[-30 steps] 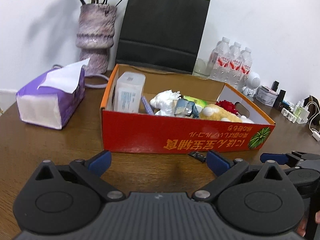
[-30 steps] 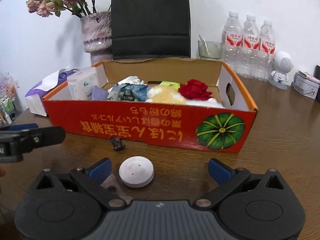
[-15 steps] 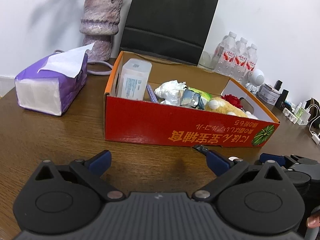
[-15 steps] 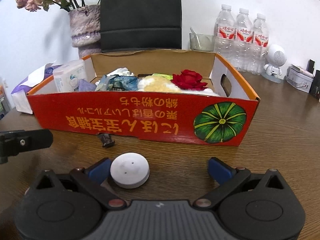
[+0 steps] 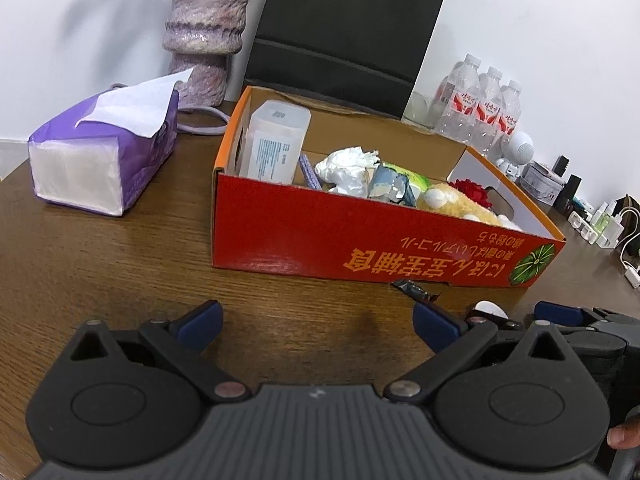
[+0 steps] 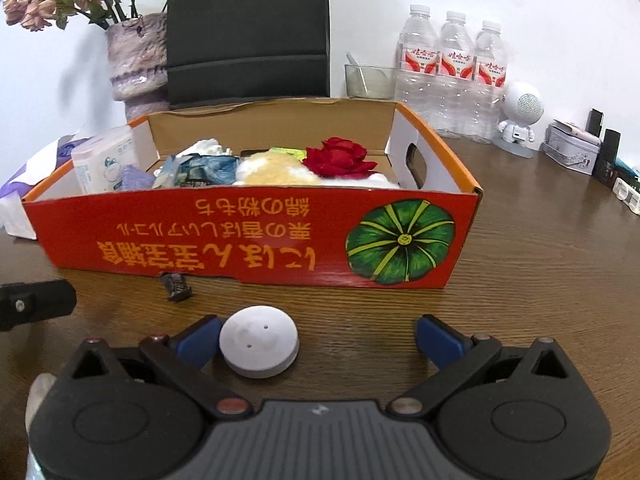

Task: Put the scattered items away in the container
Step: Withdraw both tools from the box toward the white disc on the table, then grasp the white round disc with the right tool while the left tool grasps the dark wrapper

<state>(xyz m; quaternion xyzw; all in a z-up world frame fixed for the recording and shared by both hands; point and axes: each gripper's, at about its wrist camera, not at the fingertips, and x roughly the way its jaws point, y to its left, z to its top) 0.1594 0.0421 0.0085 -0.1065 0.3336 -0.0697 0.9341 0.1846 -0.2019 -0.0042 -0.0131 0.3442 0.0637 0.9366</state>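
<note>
White plastic disc (image 6: 259, 346) looks light, stiff, slippery; grip across rim. Right tool (image 6: 318, 338) wide apart, left tool (image 5: 318, 322) also.

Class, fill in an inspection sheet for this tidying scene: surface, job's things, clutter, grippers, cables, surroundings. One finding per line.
Surface: brown wooden table.
Job's things: red box holds a red flower, crumpled tissue, a white pack and more; a white disc and a small dark wrapper lie on the table in front of it.
Clutter: tissue pack, three water bottles, robot figure, tin.
Grippers: left gripper open, empty; right gripper open, disc just inside its left finger.
Cables: white cables at the table's edge.
Surroundings: white wall, vase, black bag.
</note>
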